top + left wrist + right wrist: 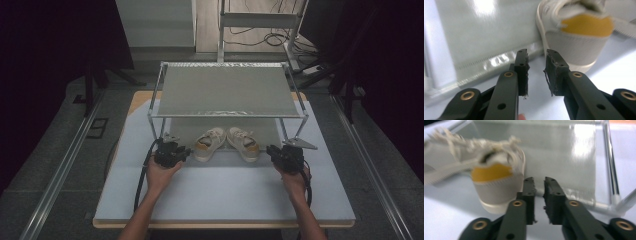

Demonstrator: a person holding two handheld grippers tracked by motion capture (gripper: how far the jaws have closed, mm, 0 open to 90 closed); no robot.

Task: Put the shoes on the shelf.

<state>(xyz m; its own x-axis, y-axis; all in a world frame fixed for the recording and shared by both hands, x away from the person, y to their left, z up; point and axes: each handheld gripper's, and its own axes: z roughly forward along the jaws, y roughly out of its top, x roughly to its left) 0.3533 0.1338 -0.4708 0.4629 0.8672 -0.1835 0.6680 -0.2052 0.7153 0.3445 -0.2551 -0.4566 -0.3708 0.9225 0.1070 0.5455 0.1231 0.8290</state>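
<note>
Seen from above, at centre-left of the frame, the left gripper (170, 152) rests on the white table (225, 195), jaws slightly parted and empty, just left of the left shoe (209, 144). At centre, both cream, yellow-heeled shoes sit heels toward the person, toes under a metal rack (227, 90). At centre-right, the right gripper (286, 156), likewise released, flanks the right shoe (243, 143); this looks like an approach, each gripper next needing to close on a heel.

off-white canvas shoes (227, 143) with smooth rubber soles, shiny metal rack (227, 90), matt white table (225, 190)
</note>
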